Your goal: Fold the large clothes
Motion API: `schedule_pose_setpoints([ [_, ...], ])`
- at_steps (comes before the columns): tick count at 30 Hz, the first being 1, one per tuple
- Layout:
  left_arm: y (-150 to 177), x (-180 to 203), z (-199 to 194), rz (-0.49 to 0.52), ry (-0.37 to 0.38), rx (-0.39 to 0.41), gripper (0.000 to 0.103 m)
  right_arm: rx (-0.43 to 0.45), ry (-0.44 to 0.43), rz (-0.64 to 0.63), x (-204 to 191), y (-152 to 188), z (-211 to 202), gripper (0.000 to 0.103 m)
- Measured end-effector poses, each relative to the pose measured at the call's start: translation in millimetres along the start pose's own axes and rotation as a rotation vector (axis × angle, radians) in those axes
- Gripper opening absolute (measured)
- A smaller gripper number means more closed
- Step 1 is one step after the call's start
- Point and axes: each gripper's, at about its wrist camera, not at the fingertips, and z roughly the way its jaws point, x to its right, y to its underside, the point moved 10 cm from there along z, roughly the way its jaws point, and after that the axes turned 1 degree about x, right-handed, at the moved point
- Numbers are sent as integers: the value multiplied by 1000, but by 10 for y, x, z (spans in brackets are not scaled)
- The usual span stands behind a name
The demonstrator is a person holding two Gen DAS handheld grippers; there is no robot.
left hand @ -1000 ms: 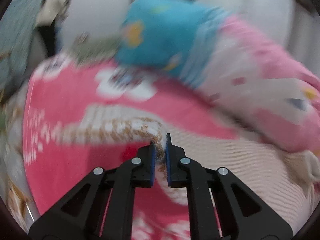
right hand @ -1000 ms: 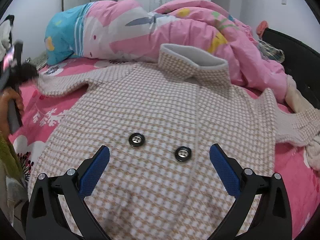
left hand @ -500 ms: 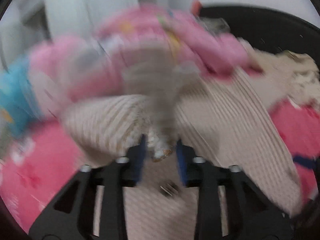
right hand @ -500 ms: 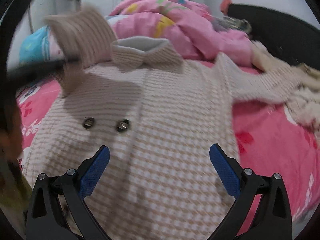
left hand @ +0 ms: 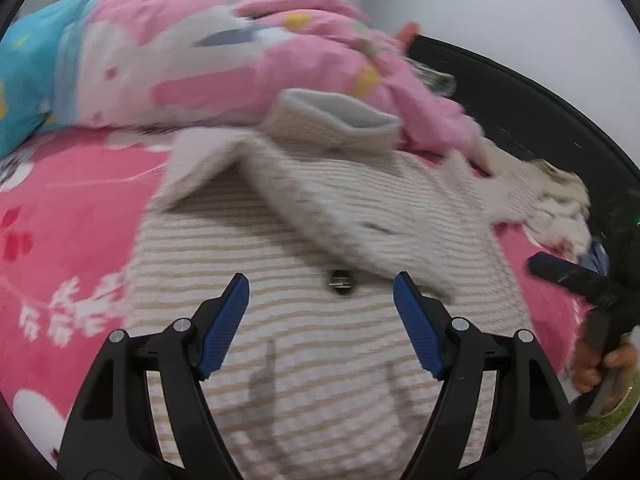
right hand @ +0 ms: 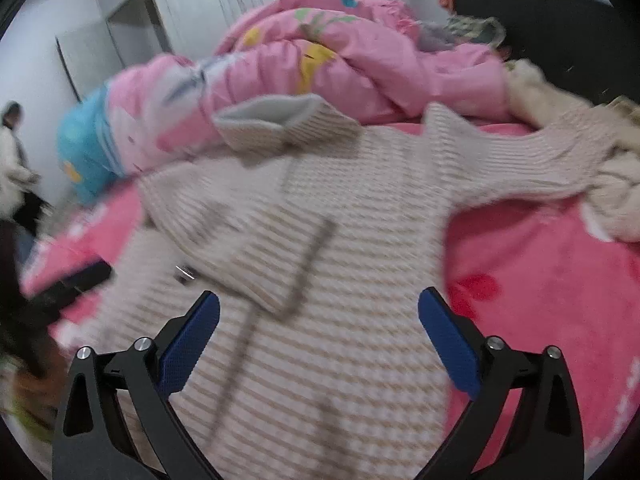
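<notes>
A beige checked coat (left hand: 304, 352) lies front up on the pink bed; it also shows in the right wrist view (right hand: 340, 320). Its left sleeve (left hand: 340, 216) lies folded across the chest, its cuff near a metal button (left hand: 340, 282). The same sleeve (right hand: 240, 256) shows in the right wrist view. The other sleeve (right hand: 532, 160) stretches out to the right. My left gripper (left hand: 322, 320) is open and empty above the coat's front. My right gripper (right hand: 320, 340) is open and empty above the coat's lower front. The right gripper also shows at the left view's edge (left hand: 576, 280).
A pink patterned quilt (right hand: 340, 60) is piled behind the coat's collar (right hand: 276, 120), with a blue pillow (right hand: 84, 148) at the left. A black headboard (right hand: 560, 32) runs along the right. A fluffy cream garment (right hand: 616, 200) lies by the outstretched sleeve. The pink bedsheet (right hand: 540, 280) surrounds the coat.
My left gripper carried the left sleeve over the coat's chest, opened and let it go. My right gripper stayed open and shifted right along the coat.
</notes>
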Motion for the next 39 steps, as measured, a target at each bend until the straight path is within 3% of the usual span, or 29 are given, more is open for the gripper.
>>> schedule_pose_setpoints([
  [2, 30, -216, 76, -23, -93, -25, 71, -50, -111, 61, -95, -59, 135, 91],
  [4, 48, -372, 187, -26, -179, -62, 71, -124, -182, 125, -142, -47, 331, 82],
  [11, 234, -582, 467, -3, -291, -128, 71, -305, -166, 265, 7, 221, 1071, 49],
  [15, 379, -718, 552, -52, -263, -161, 71, -313, -156, 210, -82, 258, 1197, 31],
  [17, 363, -729, 551, -54, -259, -157, 71, -303, -115, 168, -111, 202, 1181, 13],
  [18, 361, -729, 554, -50, -262, -158, 71, -292, -106, 153, -137, 148, 1151, 9],
  [24, 376, -717, 565, -34, -274, -156, 71, -118, -78, 44, -363, -666, 800, 8],
  [28, 385, -714, 579, -29, -277, -153, 71, -17, -28, 33, -187, -1117, 631, 8],
  [30, 390, -709, 583, -27, -279, -153, 71, -29, 4, 43, -22, -1159, 767, 8],
  [34, 396, -720, 600, -21, -284, -155, 71, -167, 82, 135, 507, -831, 1276, 8],
  [39, 396, -722, 608, -16, -287, -157, 71, -227, -5, 210, 677, -658, 1462, 11],
])
